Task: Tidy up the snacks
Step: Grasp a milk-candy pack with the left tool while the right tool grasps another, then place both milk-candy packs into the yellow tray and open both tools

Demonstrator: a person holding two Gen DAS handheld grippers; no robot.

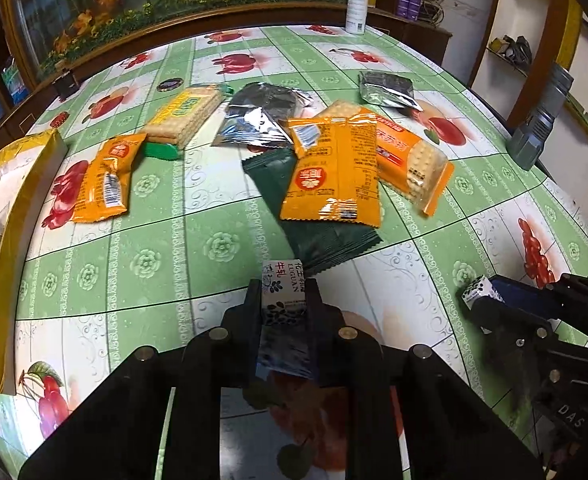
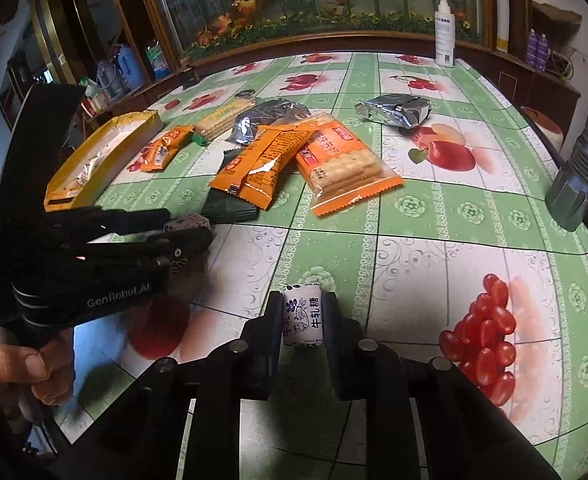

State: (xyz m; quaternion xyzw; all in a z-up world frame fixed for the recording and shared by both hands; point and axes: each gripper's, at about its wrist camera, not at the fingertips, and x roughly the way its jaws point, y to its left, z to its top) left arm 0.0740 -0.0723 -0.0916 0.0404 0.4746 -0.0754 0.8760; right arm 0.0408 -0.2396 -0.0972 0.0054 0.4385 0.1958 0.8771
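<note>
My left gripper (image 1: 283, 288) is shut on a small nougat candy (image 1: 281, 276) in a white and blue wrapper, held just above the tablecloth. My right gripper (image 2: 302, 300) is shut on a second candy (image 2: 302, 320) of the same kind. Each gripper also shows in the other's view: the right gripper (image 1: 476, 306) at the right with its candy (image 1: 478, 289), the left gripper (image 2: 187, 227) at the left, a hand on its handle. Beyond lie orange snack packs (image 1: 330, 172), cracker packs (image 1: 185, 114), a dark green packet (image 1: 322, 236) and silver foil bags (image 1: 261, 116).
A yellow cardboard tray (image 1: 33, 184) holding a few packets lies at the table's left edge. A white spray bottle (image 1: 356, 0) stands at the back. A grey flashlight-like object (image 1: 542, 120) stands at the right edge. A wooden-framed picture runs behind the table.
</note>
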